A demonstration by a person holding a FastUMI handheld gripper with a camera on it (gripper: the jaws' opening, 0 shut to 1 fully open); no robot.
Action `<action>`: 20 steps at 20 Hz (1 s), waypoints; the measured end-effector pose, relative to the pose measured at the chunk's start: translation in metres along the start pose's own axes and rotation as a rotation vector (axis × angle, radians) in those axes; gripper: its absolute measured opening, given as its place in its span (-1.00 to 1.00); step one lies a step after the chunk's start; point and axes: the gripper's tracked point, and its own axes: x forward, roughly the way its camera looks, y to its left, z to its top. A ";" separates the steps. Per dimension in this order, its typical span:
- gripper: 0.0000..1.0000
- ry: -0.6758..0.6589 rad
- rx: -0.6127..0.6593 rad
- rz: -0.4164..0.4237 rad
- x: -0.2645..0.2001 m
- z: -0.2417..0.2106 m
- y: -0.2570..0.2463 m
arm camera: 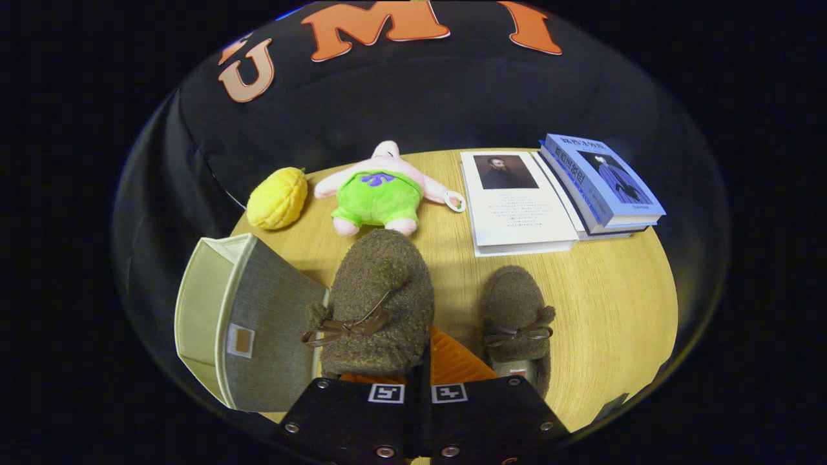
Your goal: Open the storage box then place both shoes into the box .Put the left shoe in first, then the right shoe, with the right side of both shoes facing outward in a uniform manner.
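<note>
I see the gripper (423, 371) at the near edge of the round wooden table (614, 310), its two fingers brought tight together and clamped on the heel end of the left shoe (378, 300), which rides raised between and just ahead of them. This shoe is a fuzzy brown slipper with a thin brown bow across its top, toe pointing away from me. The right shoe (517, 316), of the same brown pile and with the same bow, rests on the table just beside the fingers on the right, with a small tag visible at its opening; I cannot read the tag. The storage box (249, 323) sits touching or just beside the held shoe on the left: grey fabric outside, pale lining inside, with a small tan patch on its grey face carrying no legible writing. Beyond the shoes lie a yellow plush fruit (278, 198), a pink plush star (378, 190) in green shorts, and two books. The white book (520, 203) carries a portrait and lines of print too small to read; the blue book (601, 181) bears characters I cannot make out.
</note>
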 end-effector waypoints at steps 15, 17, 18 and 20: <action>-0.97 -0.070 -0.048 0.175 -0.100 0.060 0.164; -0.97 -0.042 -0.053 0.179 -0.091 0.053 0.188; -0.97 -0.025 -0.054 0.175 -0.087 0.048 0.198; -0.97 0.005 -0.066 0.164 -0.076 0.037 0.217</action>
